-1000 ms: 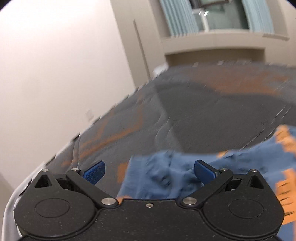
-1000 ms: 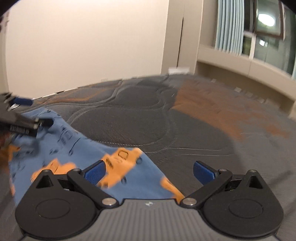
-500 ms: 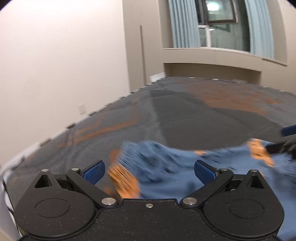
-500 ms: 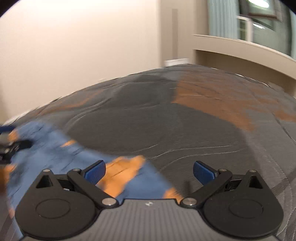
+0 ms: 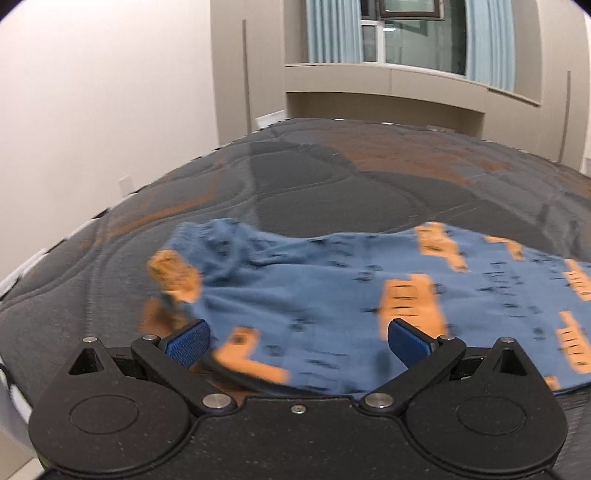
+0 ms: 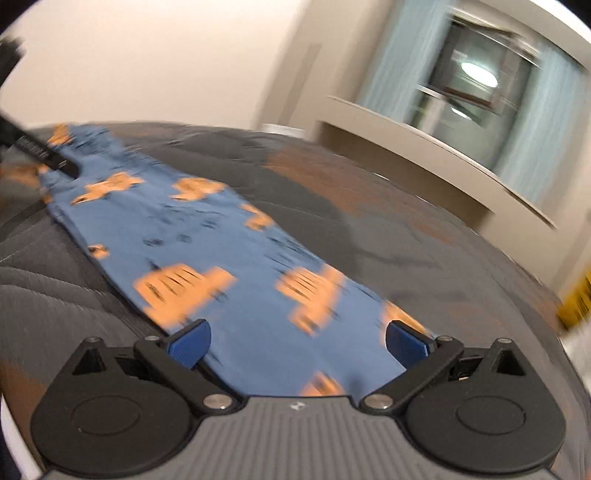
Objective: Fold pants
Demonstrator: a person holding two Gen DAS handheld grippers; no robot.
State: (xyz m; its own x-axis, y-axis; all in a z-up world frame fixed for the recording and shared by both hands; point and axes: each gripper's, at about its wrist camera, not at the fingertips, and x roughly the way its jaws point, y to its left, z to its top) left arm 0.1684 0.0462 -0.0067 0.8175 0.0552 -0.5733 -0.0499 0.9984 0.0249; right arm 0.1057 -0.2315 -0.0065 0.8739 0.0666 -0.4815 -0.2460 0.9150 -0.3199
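Blue pants [image 5: 332,295] with orange truck prints lie stretched across a dark grey quilted mattress [image 5: 332,184]. A bunched end [image 5: 199,240] shows at the left in the left wrist view. My left gripper [image 5: 297,341] is open just above the near edge of the cloth, which lies between its blue pads [image 5: 188,341]. In the right wrist view the pants [image 6: 229,251] run from close by toward the far left. My right gripper [image 6: 297,343] is open over the near end. The left gripper [image 6: 37,151] shows dark and blurred at the far end.
The mattress has orange patches [image 5: 424,158], and its left edge [image 5: 22,277] drops off by a pale wall. Beyond the far side are a beige ledge [image 5: 388,77] and a curtained window [image 5: 406,33]. A blurred yellow object [image 6: 576,299] sits at the right edge.
The pants went from a crumpled heap to a long stretched strip. Both grippers stayed open and have moved to opposite ends of the cloth; the right view has swung left.
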